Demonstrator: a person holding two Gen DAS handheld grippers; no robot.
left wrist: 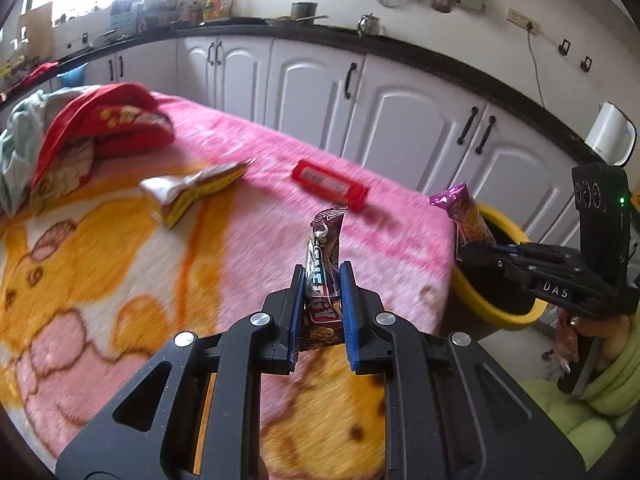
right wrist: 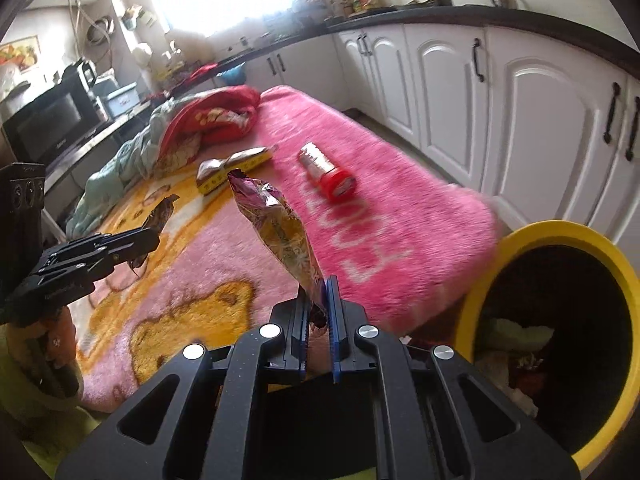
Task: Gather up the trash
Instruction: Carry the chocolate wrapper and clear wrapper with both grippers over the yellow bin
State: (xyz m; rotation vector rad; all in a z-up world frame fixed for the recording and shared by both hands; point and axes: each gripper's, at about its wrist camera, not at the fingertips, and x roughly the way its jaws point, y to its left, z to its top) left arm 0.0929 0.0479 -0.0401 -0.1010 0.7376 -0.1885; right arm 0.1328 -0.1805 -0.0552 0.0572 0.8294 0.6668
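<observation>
My left gripper (left wrist: 323, 270) is shut on a brown candy bar wrapper (left wrist: 323, 256) that stands upright above the pink and yellow blanket (left wrist: 248, 248). In the right wrist view that gripper (right wrist: 154, 236) shows at the left with the brown wrapper (right wrist: 162, 212). My right gripper (right wrist: 318, 286) is shut on a crumpled purple and gold snack wrapper (right wrist: 276, 228). From the left wrist view that right gripper (left wrist: 494, 249) holds the purple wrapper (left wrist: 466, 216) over the yellow bin (left wrist: 496, 312). On the blanket lie a red tube (left wrist: 330, 186) and a torn yellow packet (left wrist: 196, 192).
The yellow bin (right wrist: 624, 280) stands off the blanket's right edge with trash inside. A red bag (left wrist: 108, 124) and pale green cloth (left wrist: 16, 148) sit at the blanket's far left. White cabinets (left wrist: 400, 120) under a black counter run behind. A green sleeve (left wrist: 592, 396) shows at the right.
</observation>
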